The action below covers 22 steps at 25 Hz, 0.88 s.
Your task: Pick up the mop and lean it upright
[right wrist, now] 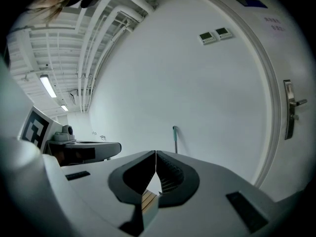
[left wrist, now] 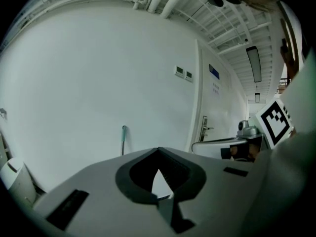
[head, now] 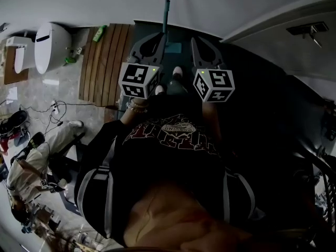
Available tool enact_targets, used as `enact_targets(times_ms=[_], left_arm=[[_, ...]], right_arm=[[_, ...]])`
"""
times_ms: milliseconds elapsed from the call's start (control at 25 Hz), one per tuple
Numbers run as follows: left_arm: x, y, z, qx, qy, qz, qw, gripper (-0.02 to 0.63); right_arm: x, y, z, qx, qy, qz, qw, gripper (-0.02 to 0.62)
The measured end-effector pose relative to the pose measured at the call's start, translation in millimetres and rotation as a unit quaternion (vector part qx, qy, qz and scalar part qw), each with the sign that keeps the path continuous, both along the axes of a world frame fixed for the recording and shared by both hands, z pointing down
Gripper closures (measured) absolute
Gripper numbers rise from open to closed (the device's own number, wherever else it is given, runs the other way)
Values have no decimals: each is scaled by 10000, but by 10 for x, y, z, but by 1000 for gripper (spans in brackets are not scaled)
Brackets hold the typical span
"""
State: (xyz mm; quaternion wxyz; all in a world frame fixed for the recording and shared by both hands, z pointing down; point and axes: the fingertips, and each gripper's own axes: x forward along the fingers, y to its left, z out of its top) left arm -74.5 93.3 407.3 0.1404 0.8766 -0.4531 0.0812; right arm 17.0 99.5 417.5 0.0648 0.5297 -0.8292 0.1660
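The mop's teal handle point(head: 167, 7) stands upright against the white wall, straight ahead of both grippers. The same handle point(left wrist: 123, 139) shows in the left gripper view just left of the jaws, and as a thin teal handle point(right wrist: 175, 138) in the right gripper view just right of them. Its lower end is hidden behind the grippers. My left gripper point(head: 156, 40) is shut and empty, its tips point(left wrist: 158, 151) meeting. My right gripper point(head: 196, 42) is also shut with nothing in it, its tips point(right wrist: 156, 153) touching. Neither gripper touches the mop.
A white toilet point(head: 51, 46) and a wooden slatted mat point(head: 105, 62) with a green bottle point(head: 98, 33) lie to the left. A person in light trousers point(head: 39, 159) sits at the far left among cables. A door with a lever handle point(right wrist: 292, 107) is on the right.
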Motion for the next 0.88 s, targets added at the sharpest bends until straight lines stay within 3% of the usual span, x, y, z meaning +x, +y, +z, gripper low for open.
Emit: enact_targets(times_ms=[520,880], left_arm=[[385,-816,-190,131,-49,-451,9989,560],[251,-1092,-136,62,-31,-1011,9948,560]], right_arm=[[213,-893,-151,62,-87,-661,9978,577],[154,-1274,-138,74,-59,-1073,9942,577]])
